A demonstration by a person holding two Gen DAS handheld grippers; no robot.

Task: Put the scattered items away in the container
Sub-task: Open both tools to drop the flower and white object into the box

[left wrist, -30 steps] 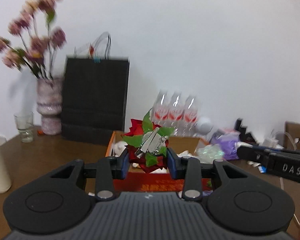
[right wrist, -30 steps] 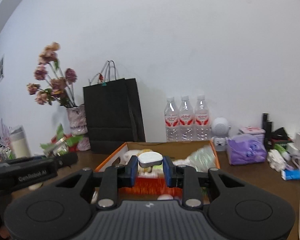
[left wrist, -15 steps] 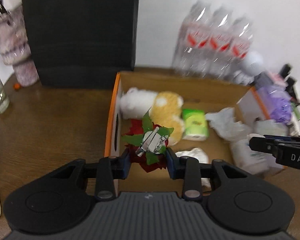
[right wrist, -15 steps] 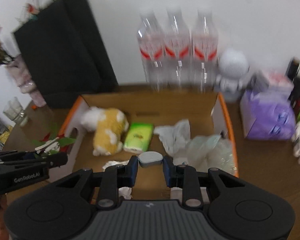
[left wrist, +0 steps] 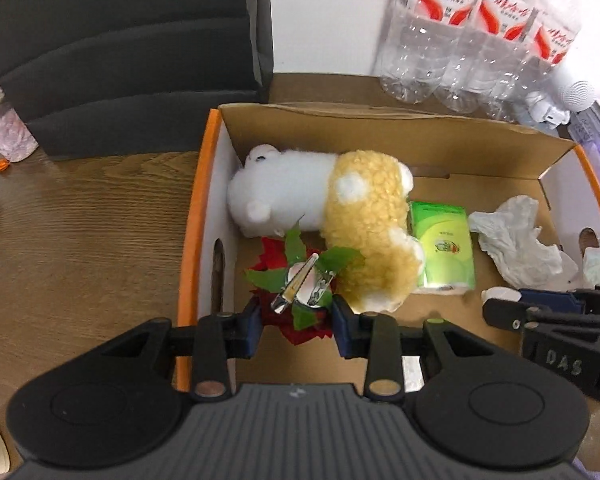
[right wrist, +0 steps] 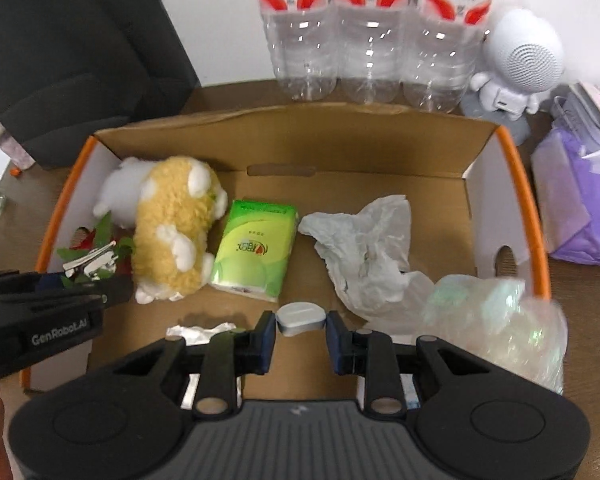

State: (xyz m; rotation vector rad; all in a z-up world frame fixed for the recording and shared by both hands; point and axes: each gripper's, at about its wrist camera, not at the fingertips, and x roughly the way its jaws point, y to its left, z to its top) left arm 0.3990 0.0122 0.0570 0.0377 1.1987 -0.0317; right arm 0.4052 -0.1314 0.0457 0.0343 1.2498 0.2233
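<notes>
A brown wooden table [left wrist: 80,240] stands against a white wall, bearing an open cardboard box [right wrist: 516,184]. Inside lie a plush toy [right wrist: 172,232], crumpled paper [right wrist: 364,248] and a green tissue pack [right wrist: 256,252]. Above the box, the left gripper [left wrist: 296,320] clamps a red flower clip [left wrist: 300,284]; the right gripper [right wrist: 301,338] clamps a small white case [right wrist: 300,317].
</notes>
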